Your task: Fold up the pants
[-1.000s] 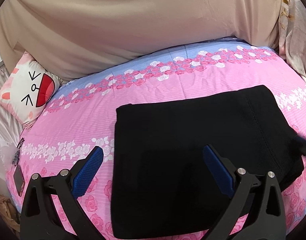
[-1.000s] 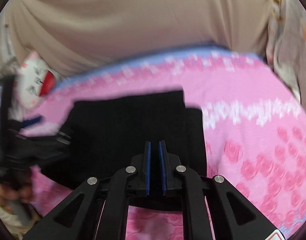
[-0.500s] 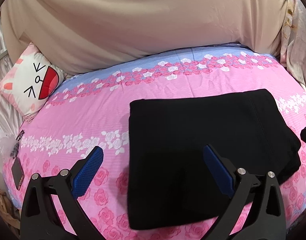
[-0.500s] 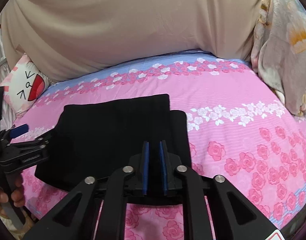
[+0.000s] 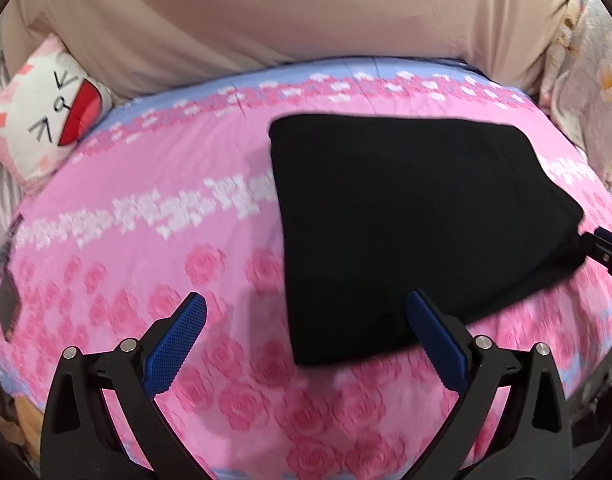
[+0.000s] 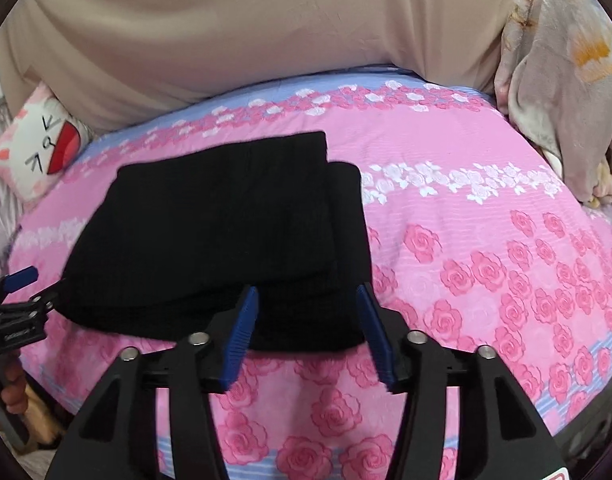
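The right gripper, jaws just spread, releases the folded black pants at lower centre. The left gripper hangs wide open, empty; the fold looks finished.

Matt black knit pants on smooth printed cotton sheet (fingers: ribbed blue rubber)

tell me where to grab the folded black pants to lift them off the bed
Probably the near edge of the pants, coming in low from the front of the bed. The layers stack thickest there, right ahead of the open right tool, so both can be pinched together.
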The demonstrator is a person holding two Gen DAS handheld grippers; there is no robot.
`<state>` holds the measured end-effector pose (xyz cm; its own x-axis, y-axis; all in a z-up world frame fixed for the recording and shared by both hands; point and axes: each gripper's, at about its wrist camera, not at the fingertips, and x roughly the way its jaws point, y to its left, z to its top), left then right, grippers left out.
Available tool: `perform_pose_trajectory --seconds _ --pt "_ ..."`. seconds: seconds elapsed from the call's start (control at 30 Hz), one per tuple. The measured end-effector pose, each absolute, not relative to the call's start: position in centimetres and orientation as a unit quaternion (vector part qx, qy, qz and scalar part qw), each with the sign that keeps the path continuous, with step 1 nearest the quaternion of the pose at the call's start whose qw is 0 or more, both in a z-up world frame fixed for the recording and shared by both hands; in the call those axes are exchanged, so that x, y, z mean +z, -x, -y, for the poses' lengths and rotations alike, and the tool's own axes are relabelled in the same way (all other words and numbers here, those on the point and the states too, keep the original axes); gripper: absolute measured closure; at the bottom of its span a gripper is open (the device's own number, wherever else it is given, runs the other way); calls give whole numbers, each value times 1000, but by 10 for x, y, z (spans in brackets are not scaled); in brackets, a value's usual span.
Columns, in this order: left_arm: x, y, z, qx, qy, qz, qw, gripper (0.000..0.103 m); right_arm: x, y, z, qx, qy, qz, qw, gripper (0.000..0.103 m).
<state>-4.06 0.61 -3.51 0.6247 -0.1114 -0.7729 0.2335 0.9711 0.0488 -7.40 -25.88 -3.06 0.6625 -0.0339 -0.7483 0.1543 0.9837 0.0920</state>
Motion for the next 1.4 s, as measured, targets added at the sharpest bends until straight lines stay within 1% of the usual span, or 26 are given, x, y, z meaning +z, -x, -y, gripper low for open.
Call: perform_pose_trajectory --seconds 0.1,0.17,0.2,0.23,0.3,0.33,0.37,0.43,0.53,0.57,0.67,0.8,0.87,0.93,1.03,1.1,1.13,1.17,1.33,1.37,1.4 --pt "-51 46 1 -118 -90 -438 887 5 -42 76 260 -62 -74 -426 900 40" --pt "-62 41 6 -115 -105 -442 883 5 -57 72 264 -52 -97 -436 893 40" --pt "-66 36 6 -110 -104 -438 886 5 -64 68 266 -51 -106 -439 891 43" --pt "-67 32 4 -108 -101 -432 889 7 -68 65 268 -50 -113 -437 891 49" --pt "-68 17 1 -104 -89 -428 893 8 -69 58 269 -50 -128 -422 896 70" --pt "-66 10 0 -100 -86 -422 897 8 -65 52 269 -54 -131 -415 899 74" --pt "-63 5 -1 -97 -83 -417 900 8 -60 48 269 -57 -131 -406 903 84" --pt "-57 -5 3 -97 -88 -408 903 8 -51 41 269 -55 -128 -391 910 84" --pt "-50 -4 11 -88 -108 -408 902 7 -57 38 273 -57 -134 -413 899 82" --pt "-49 -1 13 -84 -116 -407 902 7 -58 43 274 -58 -132 -420 896 79" --pt "-50 12 12 -76 -128 -418 896 6 -50 66 280 -81 -122 -427 892 78" --pt "-47 24 14 -74 -124 -430 891 7 -8 79 271 -71 -103 -377 918 78" --pt "-44 28 15 -76 -123 -428 892 7 14 70 256 -43 -85 -347 933 78" --pt "-39 32 16 -74 -123 -425 894 7 20 57 243 -21 -76 -335 939 78" --pt "-31 37 14 -74 -121 -421 896 7 9 34 236 -13 -68 -346 936 78" --pt "-25 41 12 -74 -115 -417 899 7 -16 19 243 -23 -78 -380 921 79" --pt "-20 44 11 -73 -112 -413 901 7 -34 14 248 -27 -90 -407 909 81" --pt "-17 45 10 -75 -111 -409 903 7 -44 17 252 -22 -98 -408 907 82" --pt "2 49 9 -64 -112 -377 917 6 -39 34 244 -21 -81 -412 908 83" --pt "4 48 8 -63 -110 -374 919 6 -35 38 244 -18 -88 -409 908 81" --pt "6 46 7 -59 -111 -371 920 6 -29 42 247 -10 -102 -403 909 77"
